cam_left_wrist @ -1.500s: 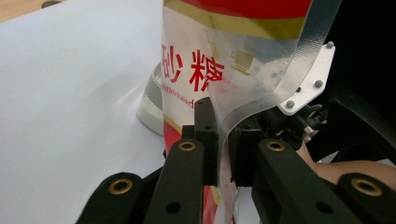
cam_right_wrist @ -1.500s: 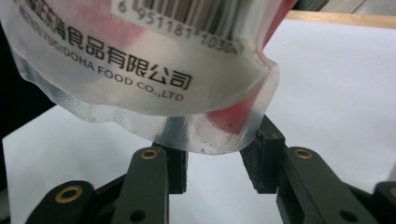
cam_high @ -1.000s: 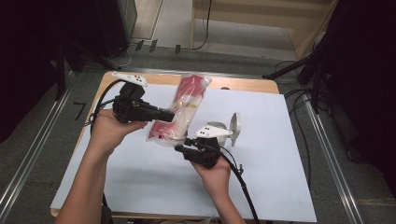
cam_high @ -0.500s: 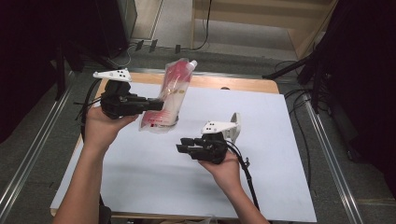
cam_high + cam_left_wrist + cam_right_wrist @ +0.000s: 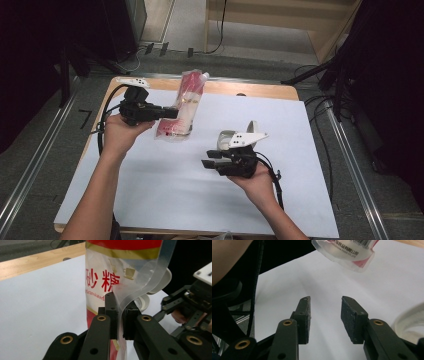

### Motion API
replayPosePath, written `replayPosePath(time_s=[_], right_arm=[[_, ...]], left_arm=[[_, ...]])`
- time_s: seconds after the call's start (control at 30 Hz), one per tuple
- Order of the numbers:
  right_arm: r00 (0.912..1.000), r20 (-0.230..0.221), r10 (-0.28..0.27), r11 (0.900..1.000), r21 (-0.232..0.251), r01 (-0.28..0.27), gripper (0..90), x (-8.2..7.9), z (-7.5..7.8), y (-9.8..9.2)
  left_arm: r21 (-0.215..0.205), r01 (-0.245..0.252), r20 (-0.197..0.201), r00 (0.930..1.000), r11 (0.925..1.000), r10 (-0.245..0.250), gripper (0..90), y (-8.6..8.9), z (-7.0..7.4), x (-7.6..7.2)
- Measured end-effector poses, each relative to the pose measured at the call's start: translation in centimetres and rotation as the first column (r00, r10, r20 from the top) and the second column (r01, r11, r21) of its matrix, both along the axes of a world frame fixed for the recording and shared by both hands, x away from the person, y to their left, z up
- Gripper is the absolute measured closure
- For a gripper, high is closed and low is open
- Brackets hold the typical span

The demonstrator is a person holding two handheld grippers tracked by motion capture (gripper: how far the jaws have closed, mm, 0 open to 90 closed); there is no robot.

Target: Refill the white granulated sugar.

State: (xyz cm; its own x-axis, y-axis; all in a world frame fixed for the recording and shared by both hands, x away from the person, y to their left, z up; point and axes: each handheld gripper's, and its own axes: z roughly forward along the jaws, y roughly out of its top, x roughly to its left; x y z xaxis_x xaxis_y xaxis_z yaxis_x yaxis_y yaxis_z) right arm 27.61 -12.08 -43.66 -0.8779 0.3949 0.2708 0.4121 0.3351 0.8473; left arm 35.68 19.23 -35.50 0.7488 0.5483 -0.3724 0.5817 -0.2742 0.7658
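A clear pouch of sugar (image 5: 187, 95) with red print hangs upright over the white sheet, its bottom close to the surface. My left gripper (image 5: 175, 112) is shut on the pouch's side seam. In the left gripper view the pads (image 5: 111, 307) pinch that clear edge of the pouch (image 5: 105, 277). My right gripper (image 5: 206, 161) sits to the right and nearer, apart from the pouch. Its jaws have just been opening. In the right gripper view the gripper (image 5: 325, 301) has nothing between its pads, and the pouch's bottom (image 5: 344, 251) hangs beyond them.
A white bowl (image 5: 252, 125) sits just behind the right gripper, also seen as a white bowl (image 5: 409, 320) at the lower right. A white sheet (image 5: 300, 165) covers the wooden table (image 5: 260, 90). Cables trail from both grippers. Dark stands flank the table.
The right gripper has come off the pouch's lower end and drawn back. The left gripper swung the pouch from lying flat to hanging upright, then shifted slightly right and down.
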Motion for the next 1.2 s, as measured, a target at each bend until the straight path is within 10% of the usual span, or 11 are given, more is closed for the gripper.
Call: replayPosePath(time_s=[0.47,0.87,1.2], right_arm=[[0.9997,0.022,0.012,0.999,-0.053,-0.011,57.7,-1.1,-1.2,-2.4],[0.9996,0.028,-0.011,0.997,-0.074,0.013,57.9,-1.0,-2.0,-3.3],[0.9992,0.033,-0.025,0.996,-0.084,0.027,57.9,-1.2,-1.9,-3.7]], left_arm=[[0.079,-0.058,0.035,0.9979,0.9952,0.055,86.4,-0.8,-4.9,2.5],[0.010,-0.047,-0.012,0.9988,0.9988,0.047,86.1,0.4,-8.1,3.4],[0.037,-0.020,-0.009,0.9998,0.9991,0.021,85.1,1.9,-8.5,2.5]])
